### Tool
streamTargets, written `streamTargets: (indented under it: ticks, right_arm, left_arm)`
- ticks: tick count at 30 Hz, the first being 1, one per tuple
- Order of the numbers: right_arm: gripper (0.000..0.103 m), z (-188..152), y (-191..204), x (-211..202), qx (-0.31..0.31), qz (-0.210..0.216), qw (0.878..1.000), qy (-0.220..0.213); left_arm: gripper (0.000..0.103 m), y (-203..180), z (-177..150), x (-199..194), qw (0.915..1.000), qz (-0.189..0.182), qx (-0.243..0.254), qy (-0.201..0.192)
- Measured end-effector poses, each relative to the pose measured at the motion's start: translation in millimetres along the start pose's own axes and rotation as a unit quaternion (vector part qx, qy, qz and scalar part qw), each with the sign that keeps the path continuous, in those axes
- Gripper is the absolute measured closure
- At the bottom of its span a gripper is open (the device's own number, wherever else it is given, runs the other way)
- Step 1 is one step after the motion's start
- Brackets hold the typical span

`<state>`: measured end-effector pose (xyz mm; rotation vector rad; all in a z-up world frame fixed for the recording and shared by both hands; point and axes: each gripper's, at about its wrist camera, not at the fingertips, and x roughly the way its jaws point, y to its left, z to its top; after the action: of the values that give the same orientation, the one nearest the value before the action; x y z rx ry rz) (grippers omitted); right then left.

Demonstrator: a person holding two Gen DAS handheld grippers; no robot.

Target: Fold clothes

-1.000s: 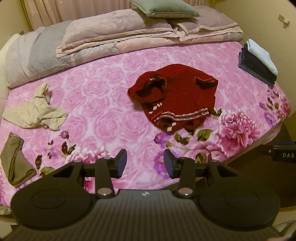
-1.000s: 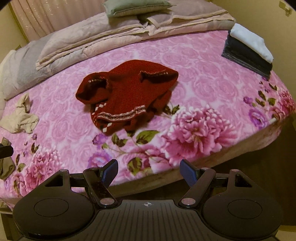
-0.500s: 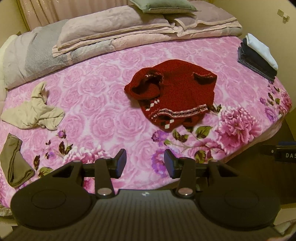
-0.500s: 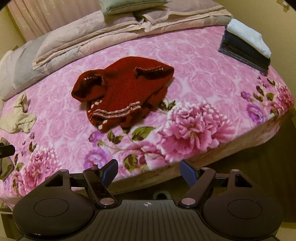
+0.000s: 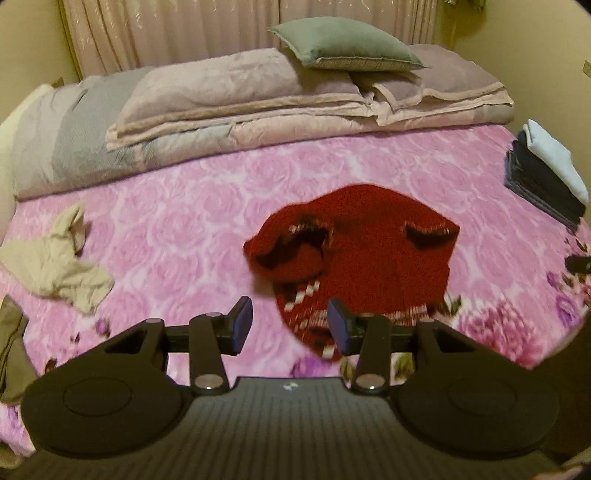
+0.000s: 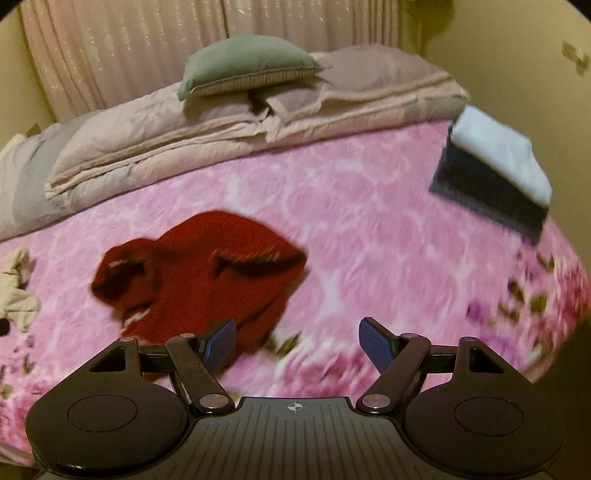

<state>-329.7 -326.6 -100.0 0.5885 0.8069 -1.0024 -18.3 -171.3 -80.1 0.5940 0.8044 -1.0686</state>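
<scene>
Red knit sweater (image 5: 362,266) crumpled in a heap on bed (image 5: 207,229), on the pink rose-print bedspread, unfolded; patterned cuffs and hem band showing. Landmark for all places below: the sweater.

Left claw (image 5: 290,325) low in left wrist view, jaws parted to a moderate gap, nothing between the pads; blue pads (image 5: 242,325) seen over the sweater's near hem and the bedspread just beside it. Contact with the knit: cannot tell, view blurred.

Right claw (image 6: 297,345) jaws set wider, empty; left pad overlapping the sweater's near right edge in the view, right pad over bare bedspread well to the right of the sweater (image 6: 199,273).

Beige crumpled garment (image 5: 55,269) well left of the sweater. Olive garment (image 5: 13,354) further left and nearer, at the frame edge. Folded stack (image 5: 546,181), dark pieces with a white piece on top, far right of the sweater at the bed's edge. Folded quilts (image 5: 258,107) behind the sweater, green pillow (image 5: 347,48) on top of them, curtain (image 5: 221,33) behind.
</scene>
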Motion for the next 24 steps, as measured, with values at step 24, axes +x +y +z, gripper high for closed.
streamTargets:
  ticks: [24]
  right_arm:
    - [0.026,15,-35,257,-0.194,0.055,0.979,0.041]
  left_arm:
    - [0.062,-15,11,217,0.9881,0.059,0.14,-0.022]
